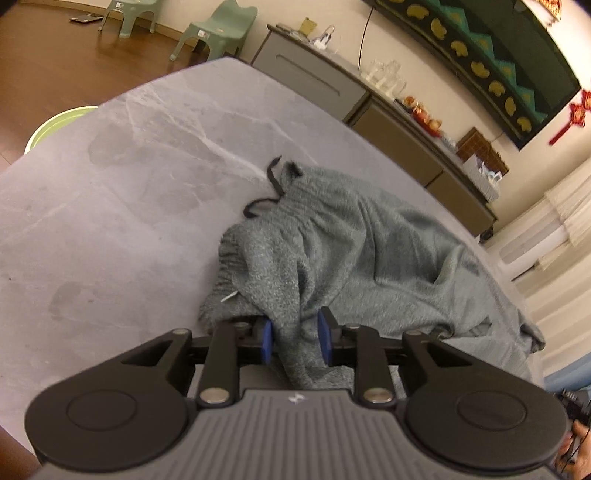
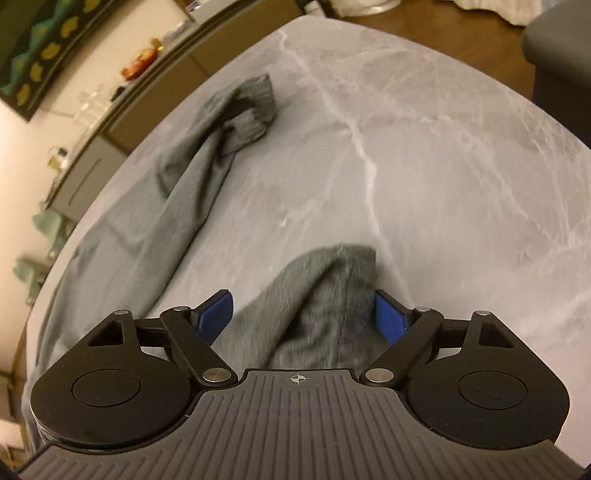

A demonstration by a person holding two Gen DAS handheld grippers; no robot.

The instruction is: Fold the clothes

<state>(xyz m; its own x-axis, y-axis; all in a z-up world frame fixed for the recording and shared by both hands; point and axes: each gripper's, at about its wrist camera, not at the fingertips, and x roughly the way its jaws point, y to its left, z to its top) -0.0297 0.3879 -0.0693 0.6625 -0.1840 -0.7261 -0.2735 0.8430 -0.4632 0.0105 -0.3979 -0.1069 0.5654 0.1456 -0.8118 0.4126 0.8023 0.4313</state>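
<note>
Grey-green knit sweatpants [image 1: 354, 243] lie crumpled on the grey marble table [image 1: 129, 177], their waistband and black drawstring [image 1: 271, 184] at the far end. My left gripper [image 1: 294, 338] has its blue pads [image 1: 266, 338] on either side of a fold of the waist fabric, with a gap still showing. In the right wrist view one trouser leg [image 2: 192, 162] stretches away to the upper left, and the other leg's cuff [image 2: 325, 295] lies between the wide-open blue pads [image 2: 389, 317] of my right gripper [image 2: 303, 314].
A long grey sideboard [image 1: 369, 103] with glasses and ornaments runs along the wall behind the table. Two green plastic chairs [image 1: 218, 29] stand on the wooden floor, and a green basin [image 1: 55, 125] is beside the table's left edge. A dark seat [image 2: 561, 44] is at the far right.
</note>
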